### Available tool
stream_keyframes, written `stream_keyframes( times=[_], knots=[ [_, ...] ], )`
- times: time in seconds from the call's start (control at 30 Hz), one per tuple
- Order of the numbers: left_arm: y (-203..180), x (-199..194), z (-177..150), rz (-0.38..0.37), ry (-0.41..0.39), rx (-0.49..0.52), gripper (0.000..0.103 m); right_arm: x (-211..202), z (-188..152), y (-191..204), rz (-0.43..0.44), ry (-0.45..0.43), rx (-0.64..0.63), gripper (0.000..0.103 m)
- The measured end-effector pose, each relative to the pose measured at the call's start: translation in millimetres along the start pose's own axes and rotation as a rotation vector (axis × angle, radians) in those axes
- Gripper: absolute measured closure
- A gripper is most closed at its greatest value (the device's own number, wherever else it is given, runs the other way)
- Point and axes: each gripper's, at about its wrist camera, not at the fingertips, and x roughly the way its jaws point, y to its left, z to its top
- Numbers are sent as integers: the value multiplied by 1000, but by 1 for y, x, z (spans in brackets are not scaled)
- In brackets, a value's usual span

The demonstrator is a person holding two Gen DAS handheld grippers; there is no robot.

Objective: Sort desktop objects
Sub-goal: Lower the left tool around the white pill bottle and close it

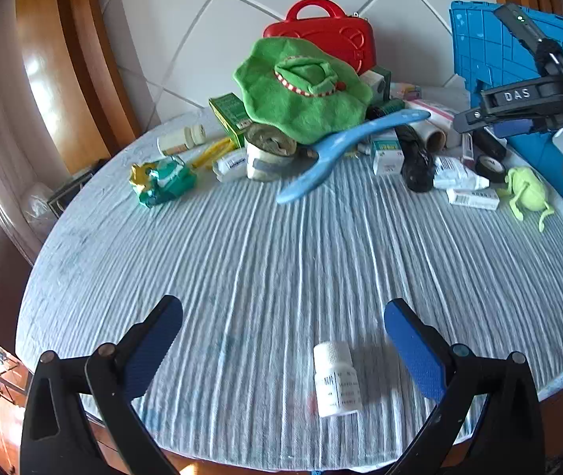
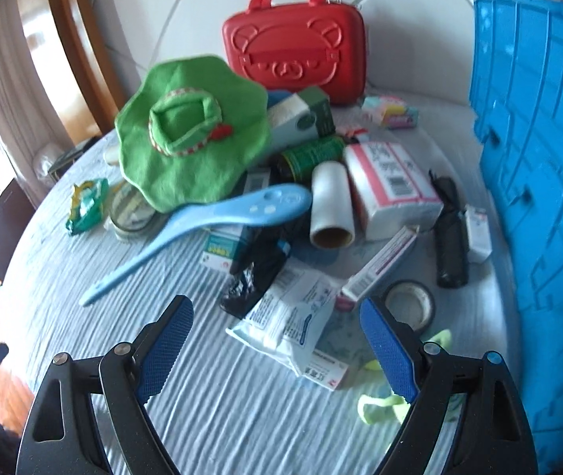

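Left gripper (image 1: 283,330): jaws spread wide, holding nothing. The white pill bottle (image 1: 337,380) stands on the striped tablecloth (image 1: 242,245) between the fingers, nearer the right pad, touching neither. Clutter pile under the green hat (image 1: 301,87) lies at 12 o'clock. Right gripper (image 2: 277,334): jaws wide, empty. The white wipes packet (image 2: 289,320) lies between its fingertips, the black tape roll (image 2: 410,303) just behind the right finger at 1 o'clock.
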Motion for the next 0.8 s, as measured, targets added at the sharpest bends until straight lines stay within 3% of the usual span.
stream_keyframes(
  times=[0.13, 0.27, 0.43, 0.5, 0.53, 0.8],
  knots=[
    [-7, 15, -21, -59, 68, 7, 2, 23, -15, 1, -10, 39, 26, 17],
    [-16, 32, -37, -146, 149, 1, 29, 37, -27, -3, -12, 77, 53, 17],
    [-11, 34, -43, -186, 150, -30, 38, 43, -31, -11, -23, 94, 89, 17],
    [-10, 33, -43, -210, 157, -32, 59, 43, -30, -10, -25, 93, 93, 17],
    [-10, 30, -42, -223, 158, -29, 64, 42, -29, -9, -26, 92, 91, 17],
    [-10, 40, -33, -251, 159, -2, 76, 52, -27, -3, -28, 115, 94, 17]
  ],
)
